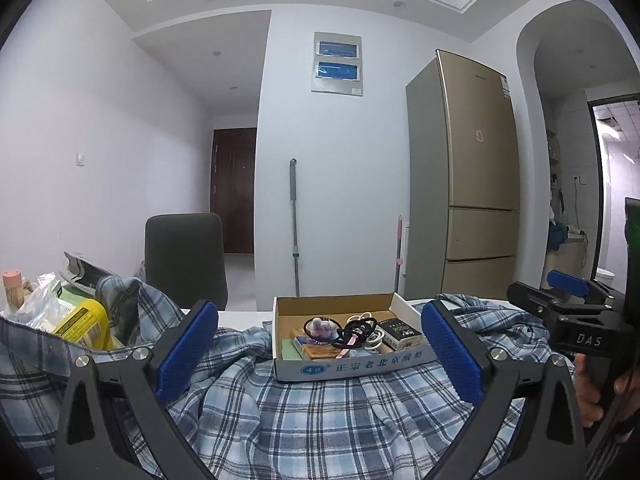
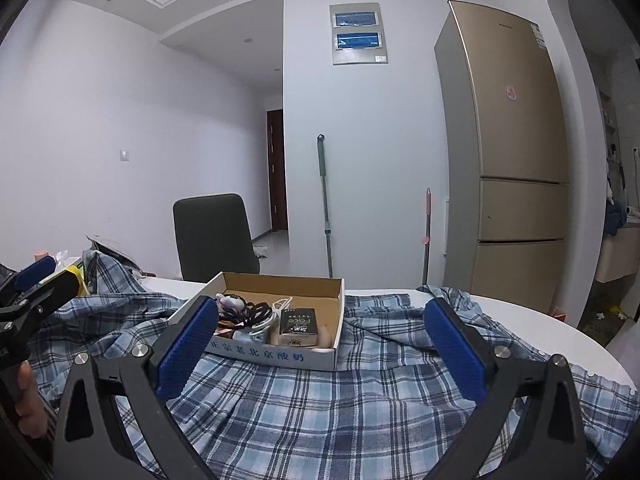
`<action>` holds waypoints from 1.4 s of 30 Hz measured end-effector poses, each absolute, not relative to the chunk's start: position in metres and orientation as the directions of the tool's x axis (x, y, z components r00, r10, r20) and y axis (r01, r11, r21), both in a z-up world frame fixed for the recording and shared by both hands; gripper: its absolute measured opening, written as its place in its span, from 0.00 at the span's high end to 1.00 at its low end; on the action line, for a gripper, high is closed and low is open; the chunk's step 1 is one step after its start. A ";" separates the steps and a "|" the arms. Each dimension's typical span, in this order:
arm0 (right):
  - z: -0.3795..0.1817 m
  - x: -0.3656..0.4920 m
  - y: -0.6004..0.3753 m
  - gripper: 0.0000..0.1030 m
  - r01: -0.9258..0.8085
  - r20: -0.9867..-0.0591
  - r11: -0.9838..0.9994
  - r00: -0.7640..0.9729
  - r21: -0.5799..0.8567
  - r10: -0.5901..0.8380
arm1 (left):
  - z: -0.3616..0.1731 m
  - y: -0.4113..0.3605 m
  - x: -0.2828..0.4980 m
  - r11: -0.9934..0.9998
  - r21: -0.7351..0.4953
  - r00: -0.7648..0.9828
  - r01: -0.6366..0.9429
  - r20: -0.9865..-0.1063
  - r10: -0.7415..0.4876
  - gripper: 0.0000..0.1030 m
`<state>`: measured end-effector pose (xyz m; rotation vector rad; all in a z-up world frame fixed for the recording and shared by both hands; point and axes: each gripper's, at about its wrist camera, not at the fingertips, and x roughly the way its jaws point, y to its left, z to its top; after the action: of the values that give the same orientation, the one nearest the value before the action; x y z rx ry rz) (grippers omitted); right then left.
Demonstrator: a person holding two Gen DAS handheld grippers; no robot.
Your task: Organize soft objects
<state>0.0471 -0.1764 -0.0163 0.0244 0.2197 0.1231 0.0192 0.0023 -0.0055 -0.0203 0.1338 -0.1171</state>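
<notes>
Both wrist cameras sit low and close over the plaid shirt [image 1: 320, 412], side by side, facing the fridge wall; both share the cardboard box [image 2: 276, 356].

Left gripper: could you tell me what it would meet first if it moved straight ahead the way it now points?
Most likely the cardboard box sitting on the plaid shirt, directly between the open left gripper fingers; depth is uncertain, so a raised shirt fold might come first.

Blue plaid shirt [image 1: 320, 412], rumpled, spread across table
</notes>
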 end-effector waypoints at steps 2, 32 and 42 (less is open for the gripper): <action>-0.016 0.048 -0.178 0.00 -0.120 -0.220 0.992 0.967 0.044 0.127 | -0.006 0.002 0.020 0.993 -0.027 0.984 0.112 -0.134 -0.114 0.00; -0.015 0.040 -0.175 0.00 -0.132 -0.182 0.991 0.974 0.017 0.132 | -0.007 0.002 0.015 0.995 -0.013 0.988 0.102 -0.118 -0.102 0.00; -0.015 0.040 -0.175 0.00 -0.134 -0.181 0.991 0.974 0.015 0.135 | -0.008 0.003 0.019 0.993 -0.030 0.984 0.114 -0.134 -0.117 0.00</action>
<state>0.0401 -0.1745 -0.0151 0.0025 0.1829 0.1356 0.0189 0.0033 -0.0076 -0.0223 0.1363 -0.1160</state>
